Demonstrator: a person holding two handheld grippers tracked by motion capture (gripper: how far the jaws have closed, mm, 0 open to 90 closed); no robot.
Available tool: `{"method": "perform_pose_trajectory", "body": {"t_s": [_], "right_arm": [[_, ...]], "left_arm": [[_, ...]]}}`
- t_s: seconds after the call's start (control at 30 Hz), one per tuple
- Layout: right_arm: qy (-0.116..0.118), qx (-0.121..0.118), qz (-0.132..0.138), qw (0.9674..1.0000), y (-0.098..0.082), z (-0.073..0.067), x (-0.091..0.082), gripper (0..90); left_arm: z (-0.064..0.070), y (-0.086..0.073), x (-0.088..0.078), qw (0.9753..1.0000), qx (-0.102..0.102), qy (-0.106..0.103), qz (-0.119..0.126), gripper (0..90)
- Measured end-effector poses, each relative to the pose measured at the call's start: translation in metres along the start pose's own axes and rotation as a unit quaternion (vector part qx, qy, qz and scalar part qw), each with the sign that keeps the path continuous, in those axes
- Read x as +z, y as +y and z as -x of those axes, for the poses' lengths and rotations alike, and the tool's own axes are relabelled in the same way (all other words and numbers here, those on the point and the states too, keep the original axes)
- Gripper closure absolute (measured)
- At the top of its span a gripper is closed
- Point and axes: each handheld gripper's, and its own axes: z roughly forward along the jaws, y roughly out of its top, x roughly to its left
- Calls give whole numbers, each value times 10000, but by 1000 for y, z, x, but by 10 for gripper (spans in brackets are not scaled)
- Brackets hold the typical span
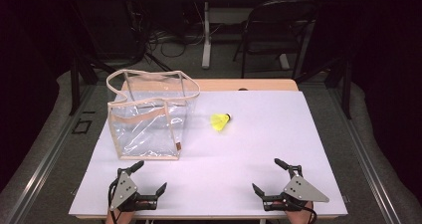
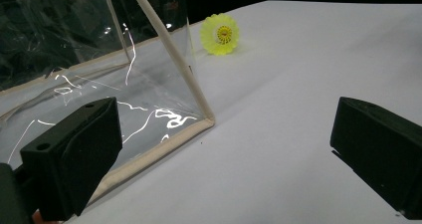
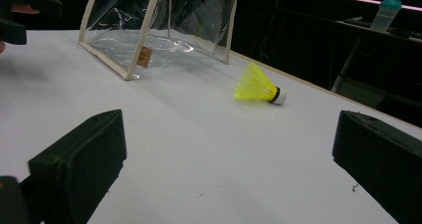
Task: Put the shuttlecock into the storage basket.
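Note:
A yellow shuttlecock (image 1: 221,121) lies on its side on the white table top (image 1: 259,134), just right of a clear plastic tote bag (image 1: 149,115) with beige trim. In the left gripper view the shuttlecock (image 2: 220,34) shows its skirt face-on past the bag's corner (image 2: 206,118). The right gripper view has the shuttlecock (image 3: 258,86) with its white cork to the right, and the bag (image 3: 159,30) behind. My left gripper (image 1: 150,177) rests open at the near left edge, empty. My right gripper (image 1: 266,175) rests open at the near right edge, empty.
The bag stands upright on the table's left half, its mouth open upward with beige handles (image 1: 144,77). A dark folding chair (image 1: 278,30) and a white desk leg (image 1: 206,35) stand beyond the far edge. The other hand's gripper (image 3: 20,12) shows at the right gripper view's left.

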Motion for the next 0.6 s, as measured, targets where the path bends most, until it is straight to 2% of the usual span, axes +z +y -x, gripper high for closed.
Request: {"method": "perform_pose_trajectory", "body": {"t_s": [0.27,0.6], "right_arm": [[15,13,-12,10000,0,1,1,4],[37,21,-33,10000,0,-1,3,5]], "left_arm": [[2,-1,3,9999,-23,-35,-92,1],[6,-1,5,9999,69,-92,-80,0]]}}
